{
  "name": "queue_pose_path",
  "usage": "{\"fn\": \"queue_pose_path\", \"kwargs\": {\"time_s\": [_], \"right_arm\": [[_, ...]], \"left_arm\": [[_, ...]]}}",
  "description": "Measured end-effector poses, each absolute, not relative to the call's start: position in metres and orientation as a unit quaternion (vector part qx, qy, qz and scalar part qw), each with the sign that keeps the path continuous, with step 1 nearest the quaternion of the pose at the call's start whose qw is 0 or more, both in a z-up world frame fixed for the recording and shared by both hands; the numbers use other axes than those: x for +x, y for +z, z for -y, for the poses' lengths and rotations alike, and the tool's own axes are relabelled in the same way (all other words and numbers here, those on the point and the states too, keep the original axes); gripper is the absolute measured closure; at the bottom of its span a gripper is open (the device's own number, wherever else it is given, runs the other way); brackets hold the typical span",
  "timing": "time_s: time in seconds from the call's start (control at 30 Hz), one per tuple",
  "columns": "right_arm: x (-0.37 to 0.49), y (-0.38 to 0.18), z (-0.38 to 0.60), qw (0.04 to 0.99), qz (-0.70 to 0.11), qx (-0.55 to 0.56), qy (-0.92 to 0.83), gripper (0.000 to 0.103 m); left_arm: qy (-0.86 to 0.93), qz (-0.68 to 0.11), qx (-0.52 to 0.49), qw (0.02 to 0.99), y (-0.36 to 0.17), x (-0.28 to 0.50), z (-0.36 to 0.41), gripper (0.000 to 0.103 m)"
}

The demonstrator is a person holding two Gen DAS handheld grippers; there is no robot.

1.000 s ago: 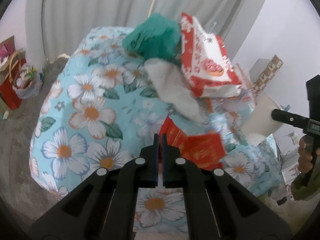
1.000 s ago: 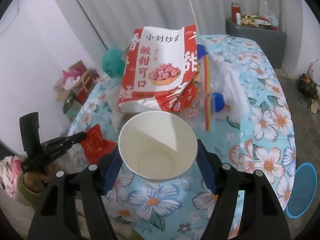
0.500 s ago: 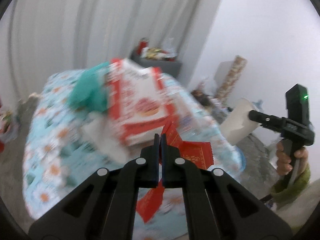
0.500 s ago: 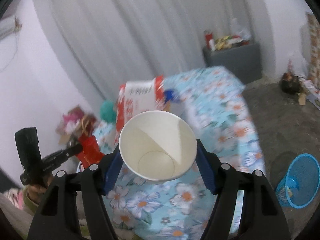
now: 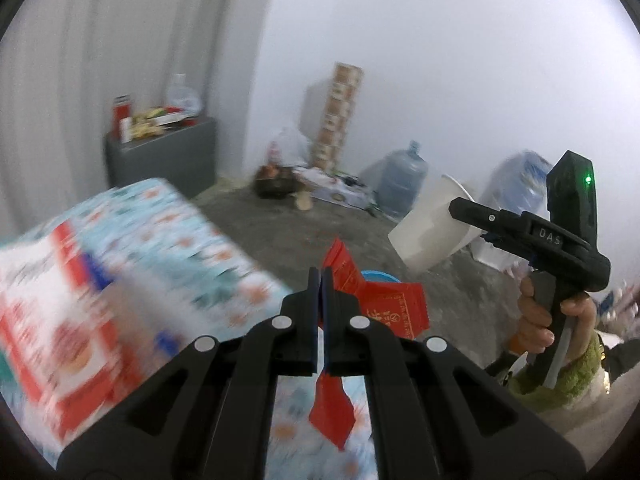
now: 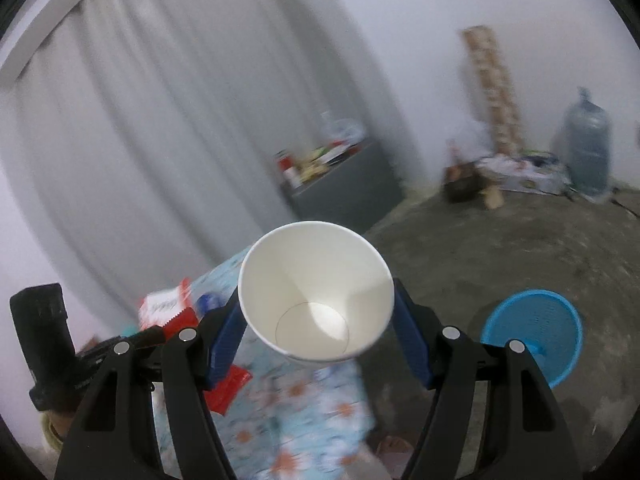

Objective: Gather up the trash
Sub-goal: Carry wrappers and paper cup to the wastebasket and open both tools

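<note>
- Between the left gripper [image 5: 320,276] jaws a red wrapper [image 5: 376,300] is pinched shut; a white paper cup [image 6: 316,296] is clamped by the right gripper [image 6: 316,332].
- Both should be carried over the blue mesh basket [image 6: 532,332] on the floor and released only once above its rim.

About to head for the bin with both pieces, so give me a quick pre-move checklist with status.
1. Left claw shut on red wrapper: ok.
2. Right claw clamped on paper cup: ok.
3. Cup empty inside: ok.
4. Blue basket in sight on the floor: ok.
5. Floor between the flowered table and the basket free of obstacles: cannot tell, blurred.
6. Wrapper's loose tail hanging below the claw, secure: cannot tell.
</note>
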State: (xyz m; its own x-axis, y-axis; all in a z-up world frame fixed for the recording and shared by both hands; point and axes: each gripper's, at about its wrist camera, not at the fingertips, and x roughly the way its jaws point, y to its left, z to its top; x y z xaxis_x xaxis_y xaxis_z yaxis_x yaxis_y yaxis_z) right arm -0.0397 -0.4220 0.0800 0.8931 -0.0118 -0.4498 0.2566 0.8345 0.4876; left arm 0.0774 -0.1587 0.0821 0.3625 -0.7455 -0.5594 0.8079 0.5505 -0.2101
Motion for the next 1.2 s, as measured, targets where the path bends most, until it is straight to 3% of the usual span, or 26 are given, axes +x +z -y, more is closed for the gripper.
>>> {"fn": "queue_pose_path", "kwargs": {"time_s": [0.37, 0.8, 0.83, 0.9, 0.93, 1.03, 1.2], "right_arm": [[-0.067, -0.001, 0.525, 0.858, -0.253, 0.340, -0.292, 0.036], [-0.068, -0.147, 0.607, 0.763, -0.315, 0.440, -0.352, 0.032], [-0.066, -0.158, 0.614, 0.760, -0.315, 0.449, -0.349, 0.031], [-0.063, -0.180, 0.626, 0.751, -0.317, 0.469, -0.341, 0.019], [-0.060, -0.189, 0.633, 0.744, -0.320, 0.475, -0.345, 0.017], [-0.063, -0.216, 0.644, 0.705, -0.332, 0.503, -0.374, 0.017], [-0.068, -0.203, 0.635, 0.722, -0.316, 0.493, -0.369, 0.017]], "left_arm": [[-0.511, -0.392, 0.110, 0.757, 0.022, 0.125, 0.360, 0.103], [-0.509, -0.491, 0.159, 0.689, -0.115, 0.159, 0.538, 0.103], [-0.511, -0.505, 0.155, 0.678, -0.124, 0.162, 0.547, 0.100], [-0.497, -0.554, 0.149, 0.651, -0.146, 0.175, 0.567, 0.068], [-0.482, -0.564, 0.145, 0.655, -0.152, 0.180, 0.571, 0.051], [-0.467, -0.545, 0.136, 0.683, -0.148, 0.188, 0.567, 0.047], [-0.483, -0.518, 0.120, 0.696, -0.121, 0.185, 0.545, 0.044]]}}
